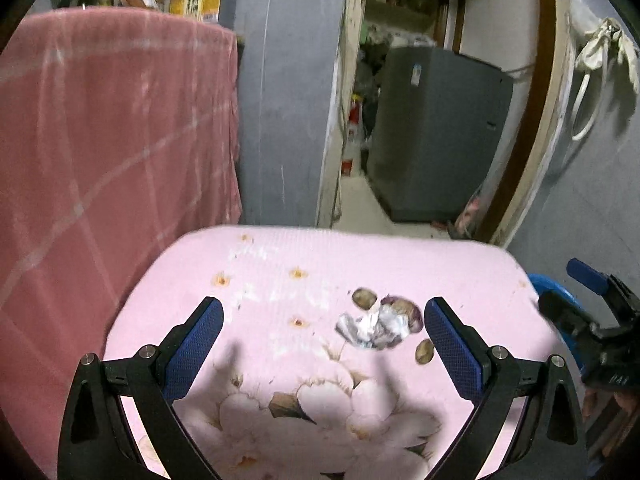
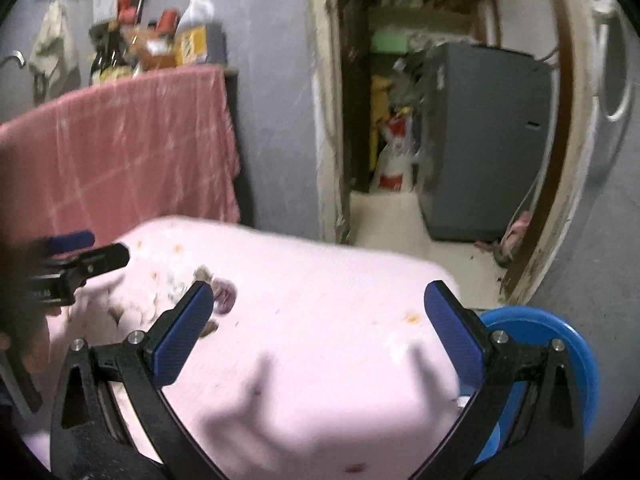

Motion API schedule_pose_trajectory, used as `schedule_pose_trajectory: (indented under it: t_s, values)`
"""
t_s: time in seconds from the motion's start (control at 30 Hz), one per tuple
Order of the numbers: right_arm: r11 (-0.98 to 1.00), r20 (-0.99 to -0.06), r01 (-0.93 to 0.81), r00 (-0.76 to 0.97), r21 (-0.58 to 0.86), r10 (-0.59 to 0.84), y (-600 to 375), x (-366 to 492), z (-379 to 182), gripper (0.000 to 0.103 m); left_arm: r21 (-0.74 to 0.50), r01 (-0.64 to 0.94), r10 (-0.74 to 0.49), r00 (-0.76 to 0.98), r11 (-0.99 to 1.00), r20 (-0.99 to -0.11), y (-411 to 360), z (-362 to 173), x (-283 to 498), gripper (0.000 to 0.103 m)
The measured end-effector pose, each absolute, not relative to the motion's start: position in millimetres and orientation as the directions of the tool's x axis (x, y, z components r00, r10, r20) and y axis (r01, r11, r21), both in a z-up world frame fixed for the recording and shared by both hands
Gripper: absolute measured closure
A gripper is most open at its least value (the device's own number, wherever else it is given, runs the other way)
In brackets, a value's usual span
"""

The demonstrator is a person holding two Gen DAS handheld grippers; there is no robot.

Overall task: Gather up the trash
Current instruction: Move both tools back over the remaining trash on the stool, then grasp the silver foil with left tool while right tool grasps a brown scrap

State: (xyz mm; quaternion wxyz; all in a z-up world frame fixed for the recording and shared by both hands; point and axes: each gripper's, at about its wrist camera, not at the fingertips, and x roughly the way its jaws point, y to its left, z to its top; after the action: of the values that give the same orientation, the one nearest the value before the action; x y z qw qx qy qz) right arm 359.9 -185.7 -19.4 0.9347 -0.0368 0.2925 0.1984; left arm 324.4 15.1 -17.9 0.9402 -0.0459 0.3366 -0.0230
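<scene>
**Crumpled wrapper between the left fingers, both tools spread wide**

The left hand-held gripper point(image 1: 323, 320) hangs released over a pink flowered worktop point(image 1: 280, 264), its blue pads far apart and holding nothing. A crumpled silvery wrapper point(image 1: 374, 328) lies on the cloth between the pads, much nearer the right-side pad point(image 1: 454, 352) and not touching it. Just behind the wrapper sits a purplish peel point(image 1: 406, 310); small brown scraps point(image 1: 364, 297) lie beside it and nearer the camera, close to the pad.

The right hand-held gripper point(image 2: 318, 322) is also released and empty, over bare cloth well to the right of the litter. A blue bin point(image 2: 560, 332) stands off the worktop's right edge, partly hidden behind its right-side finger point(image 2: 456, 332). A pink draped cloth point(image 1: 112, 140) hangs on the left; a grey appliance point(image 1: 436, 136) stands beyond the doorway.
</scene>
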Motion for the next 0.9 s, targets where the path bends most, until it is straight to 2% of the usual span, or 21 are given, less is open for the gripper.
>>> schedule_pose_trajectory:
  t_s: [0.13, 0.2, 0.27, 0.6, 0.73, 0.9]
  values:
    - [0.896, -0.617, -0.445, 0.702, 0.011, 0.356, -166.6, 362.0, -29.4, 0.003, -0.096, 0.01, -0.071, 0.747, 0.995, -0.661, 17.8, -24.2, 329.1, 0.005]
    - [0.881, -0.643, -0.473, 0.674, 0.002, 0.363, -156.6, 363.3, -34.5, 0.017, -0.091, 0.006, -0.065, 0.74, 0.996, -0.67, 18.7, -26.1, 331.7, 0.005]
    - [0.868, -0.672, -0.496, 0.644, -0.002, 0.366, -148.3, 364.8, -40.4, 0.024, -0.091, 0.003, -0.064, 0.733, 0.996, -0.677, 20.2, -28.0, 332.0, 0.005]
    - [0.785, -0.786, -0.619, 0.503, -0.037, 0.36, -107.4, 369.6, -66.2, 0.048, -0.095, -0.02, -0.054, 0.699, 0.995, -0.713, 29.2, -35.3, 337.0, 0.005]
    - [0.779, -0.799, -0.626, 0.477, -0.017, 0.366, -105.0, 374.8, -70.4, 0.055, -0.097, -0.017, -0.059, 0.689, 0.995, -0.722, 30.2, -38.7, 337.2, 0.005]
    - [0.794, -0.796, -0.608, 0.468, 0.025, 0.384, -110.7, 388.2, -69.9, 0.077, -0.097, 0.006, -0.075, 0.675, 0.995, -0.734, 28.0, -44.0, 338.6, 0.005]
